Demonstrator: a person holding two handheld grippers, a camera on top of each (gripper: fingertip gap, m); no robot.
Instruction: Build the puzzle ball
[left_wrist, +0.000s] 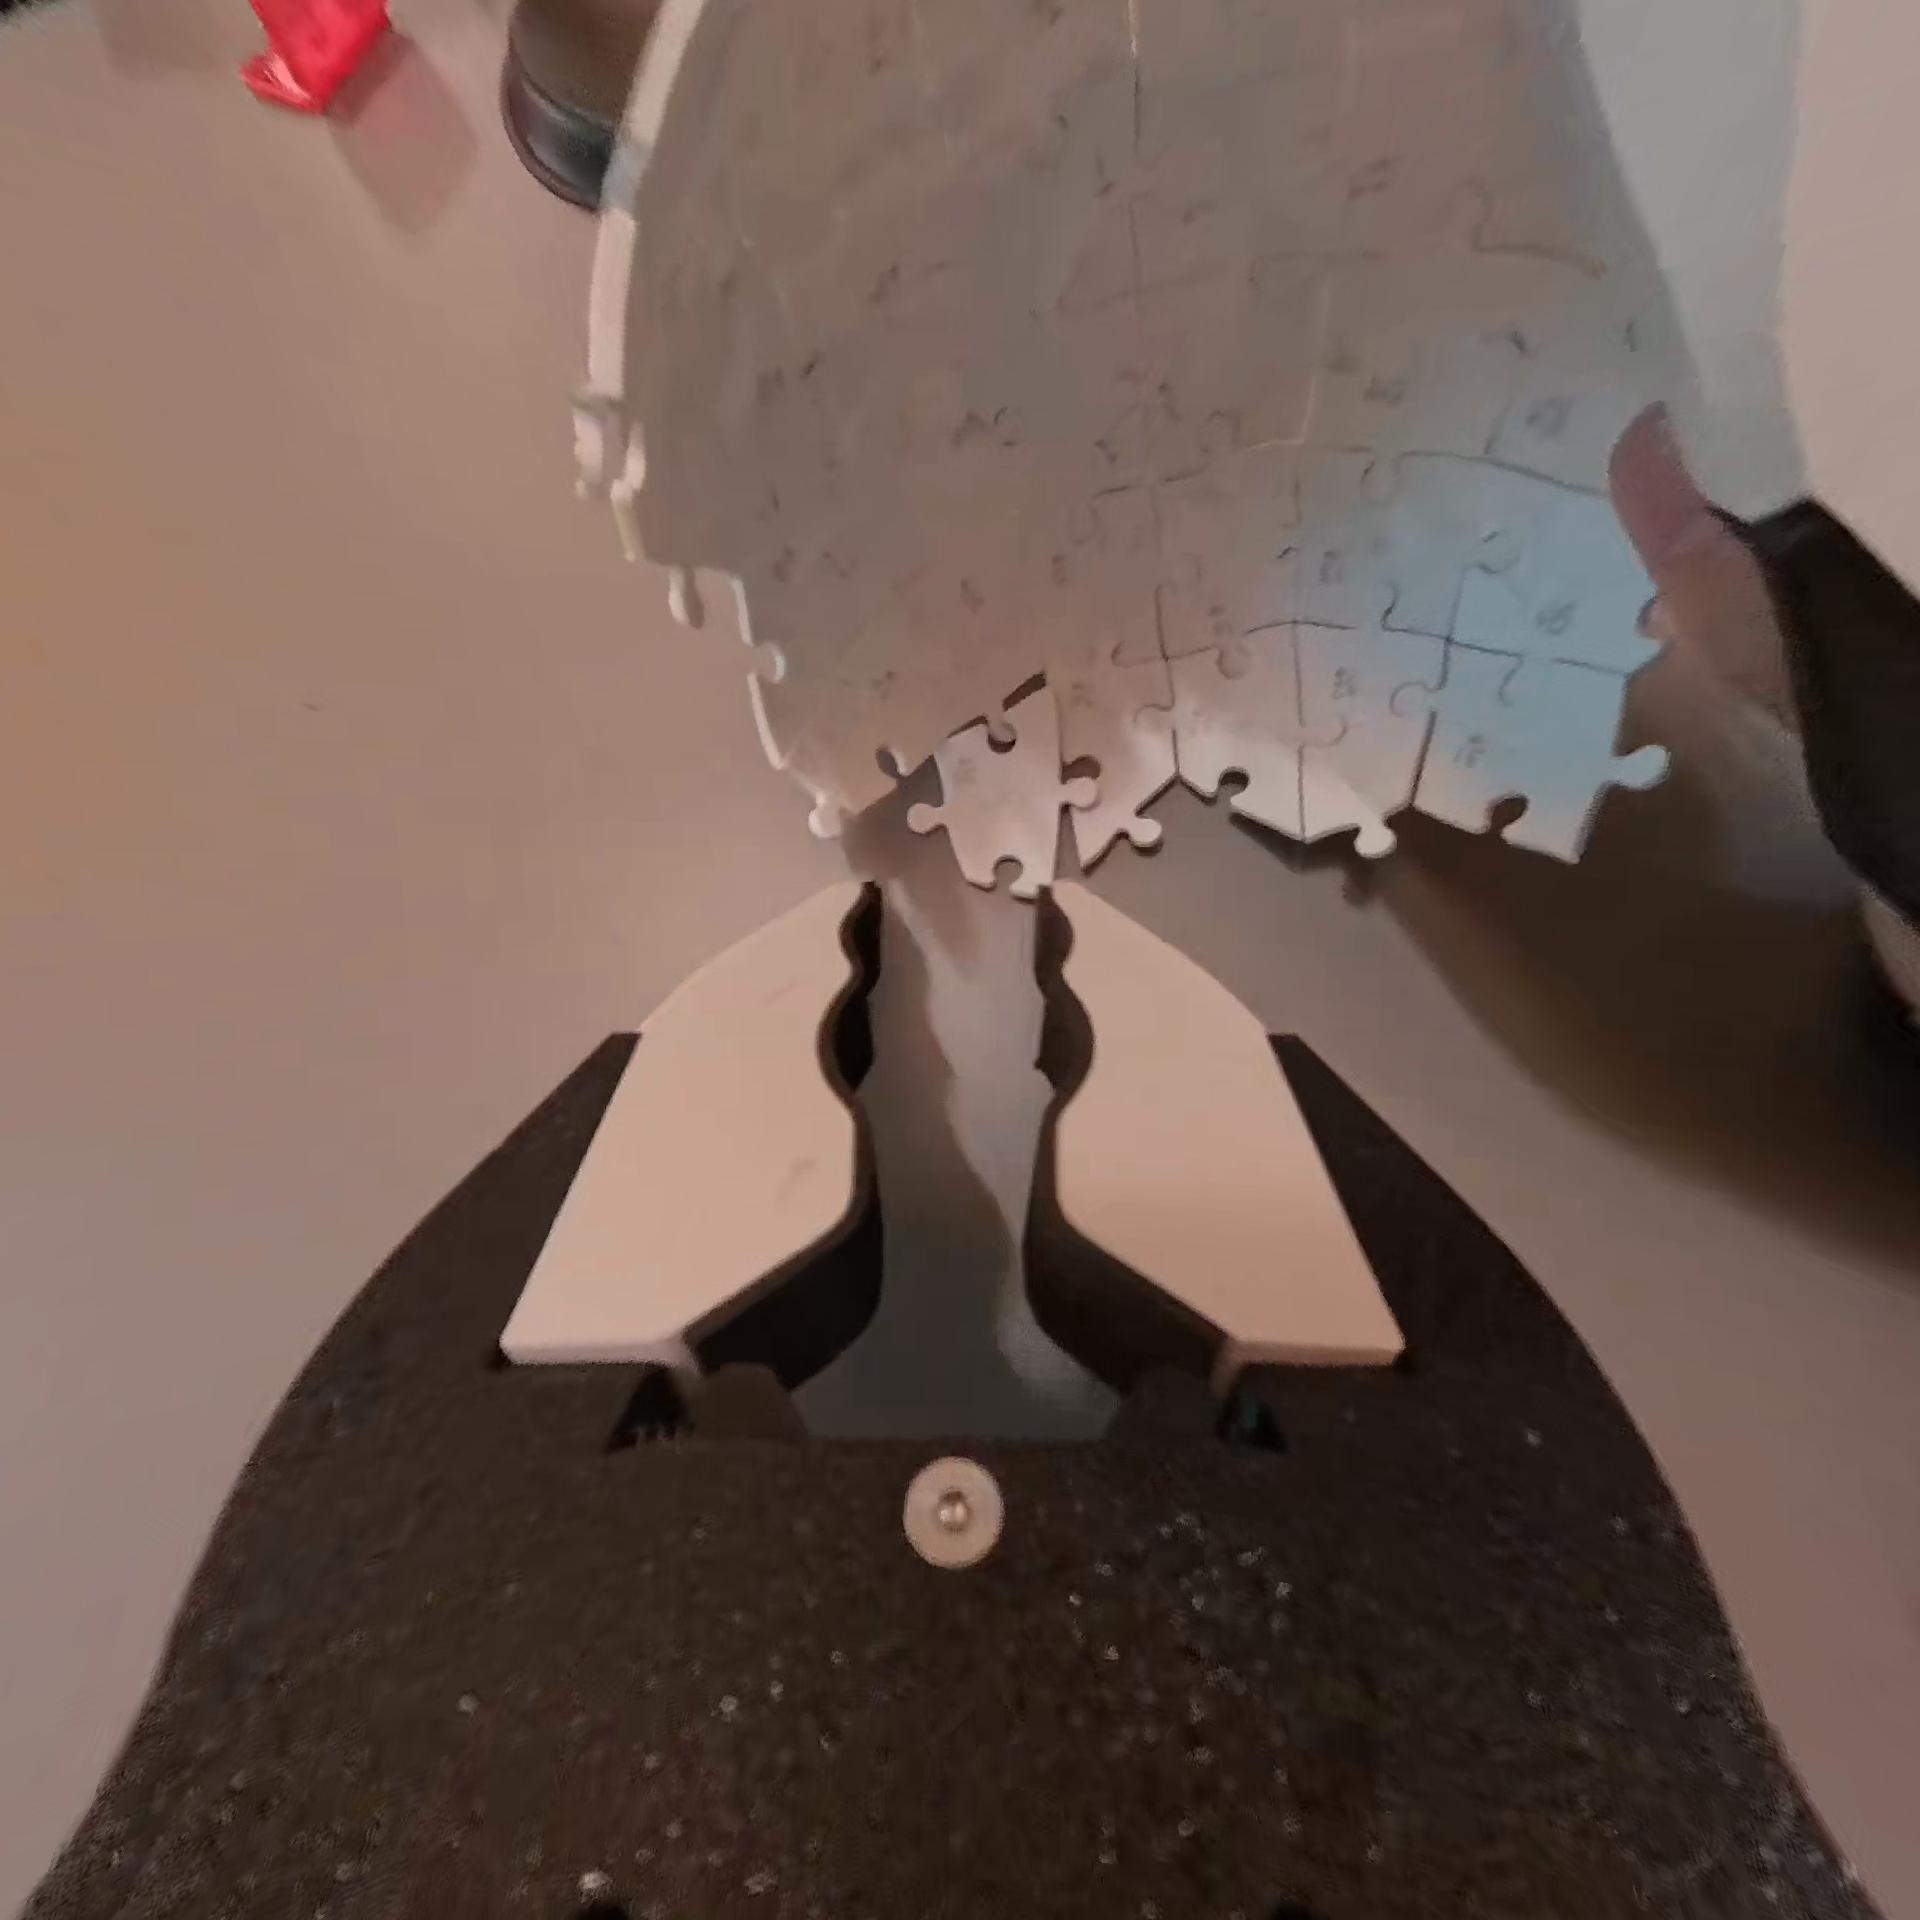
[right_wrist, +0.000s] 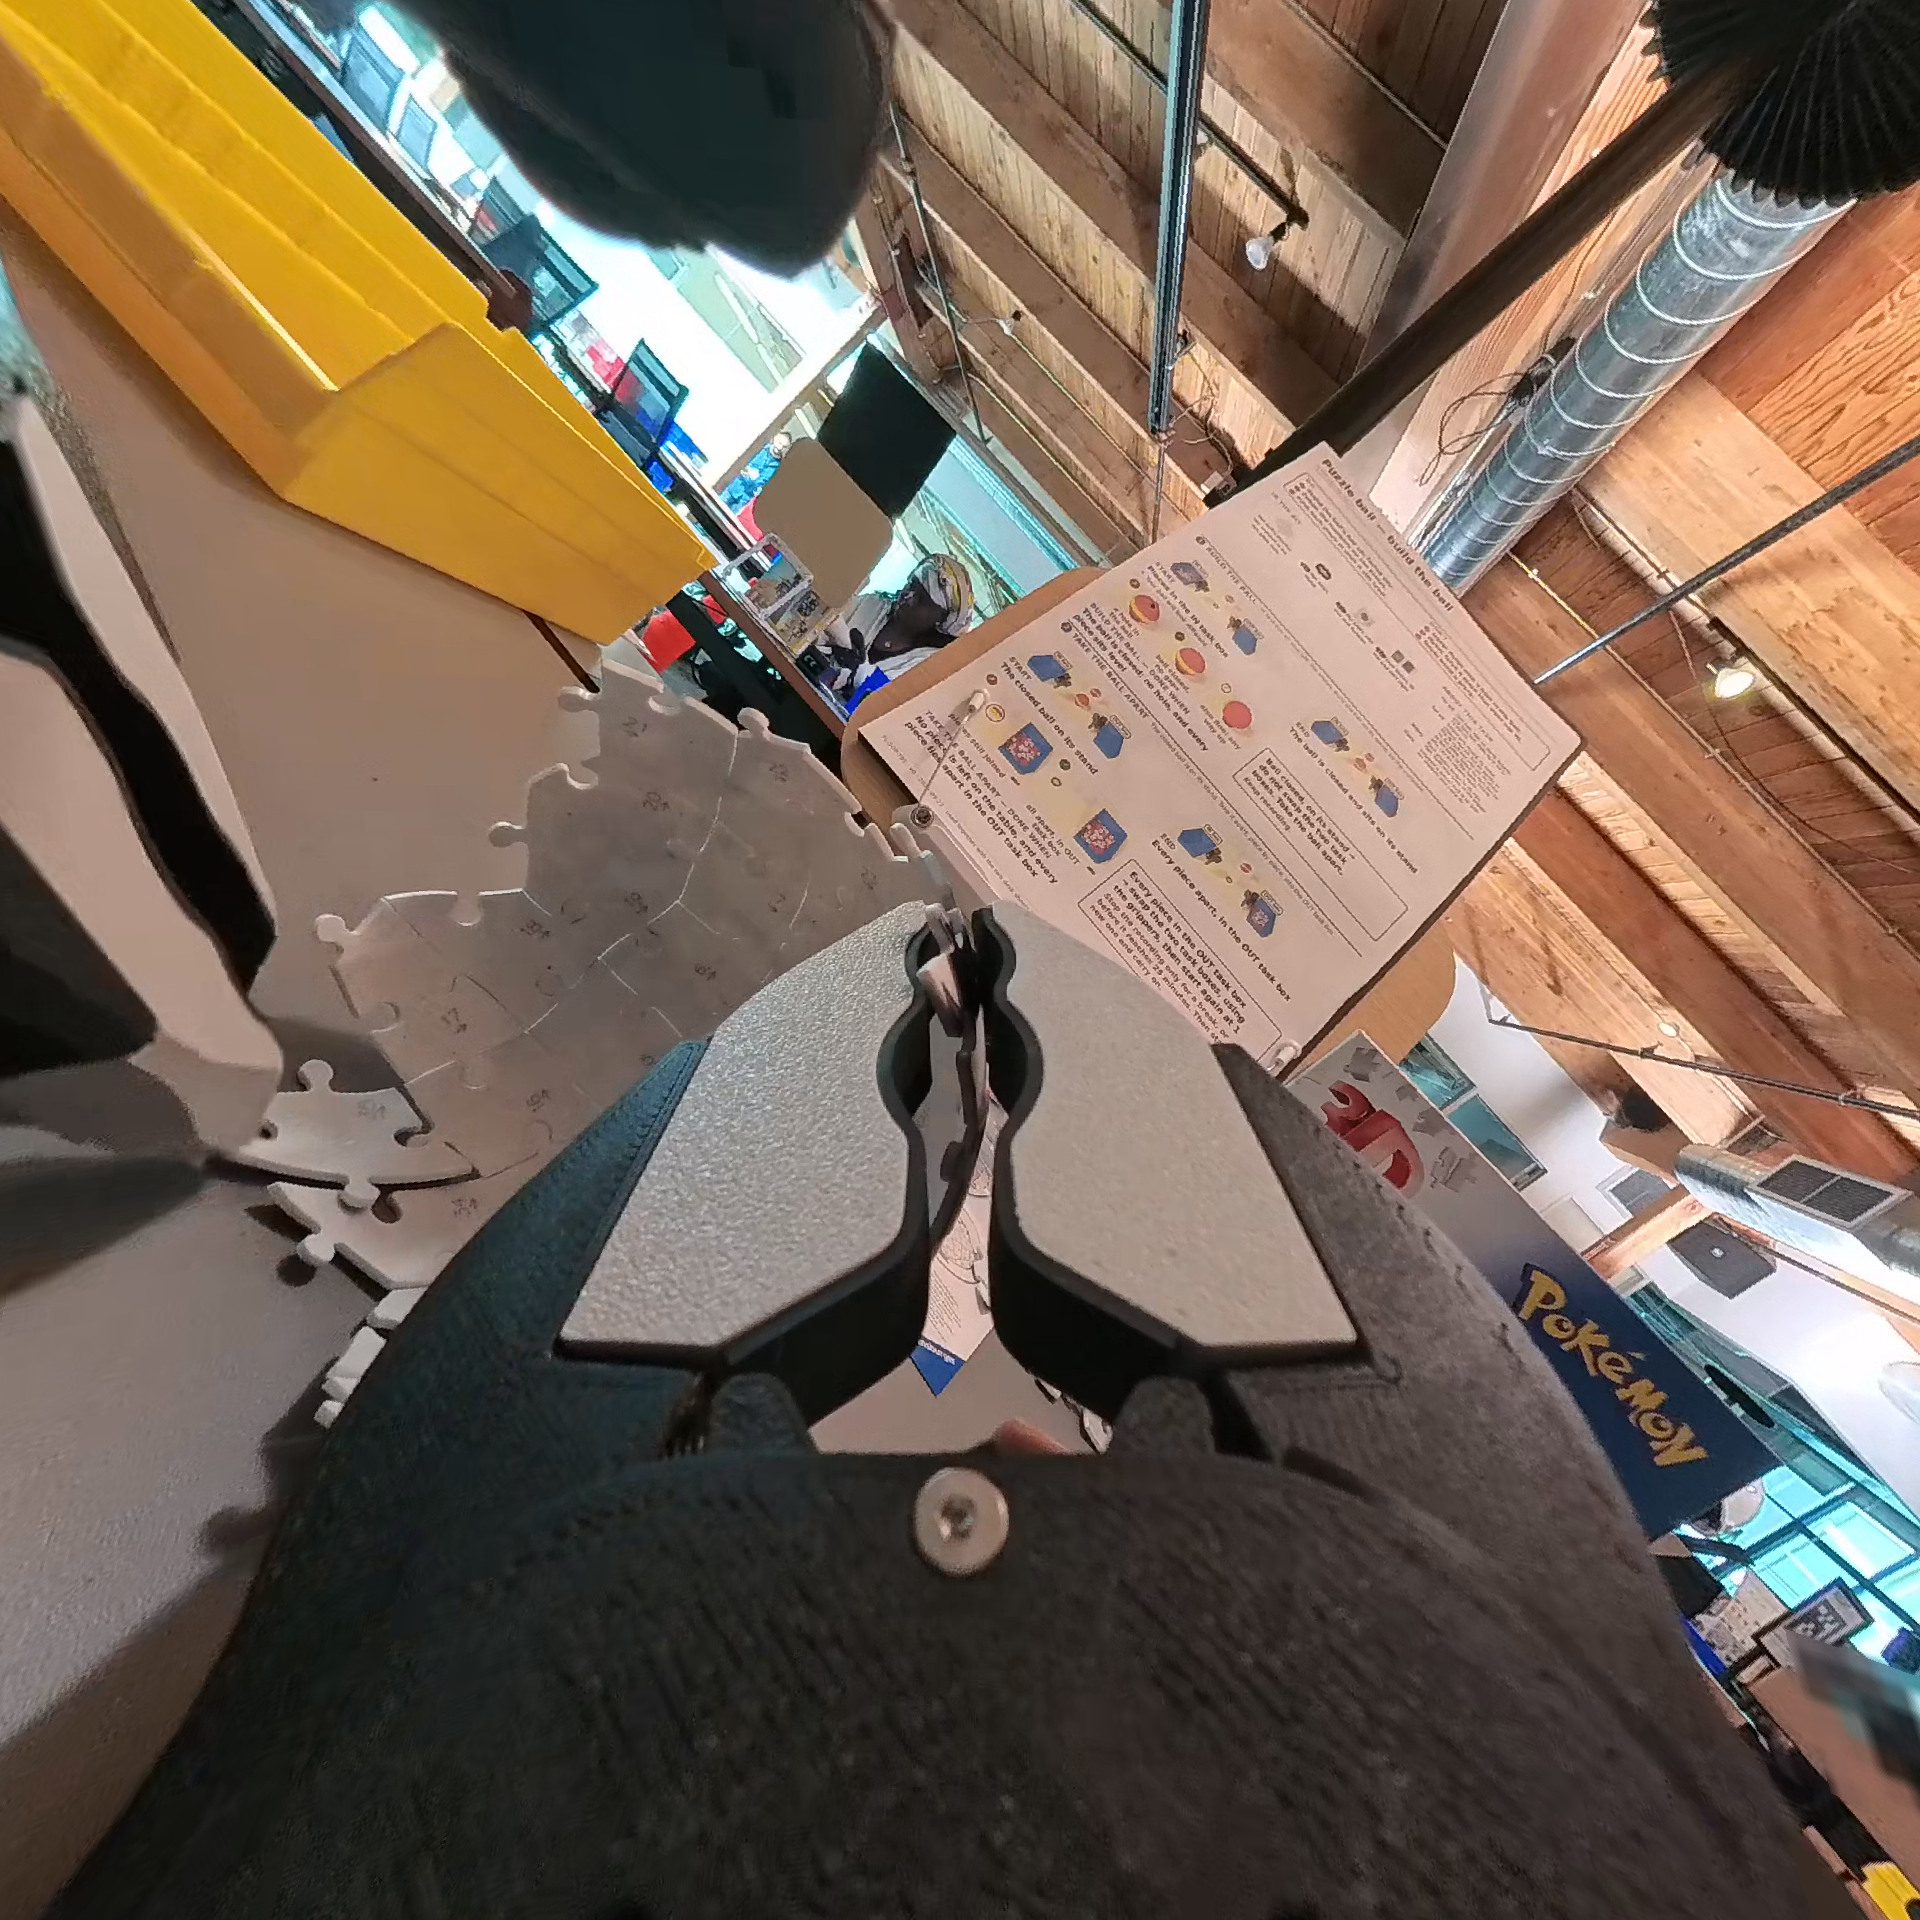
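Beige tabletop (left_wrist: 260, 831) lies under the half-built ball shell (left_wrist: 1091, 468), whose lower edge the left gripper (left_wrist: 961, 904) pinches with narrowly parted fingers. Right gripper (right_wrist: 961, 935), beside the shell (right_wrist: 623, 914), is clamped on a piece (right_wrist: 954, 982).

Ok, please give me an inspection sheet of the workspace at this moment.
Surface: beige table.
Job's things: half-built puzzle shell, a hand at its edge.
Clutter: red thing, yellow bins, instruction sheet.
Grippers: left gripper parted, loose piece at its tips, grip unclear; right gripper shut on thin piece.
Cables: nothing seen.
Surroundings: wooden ceiling, metal duct.
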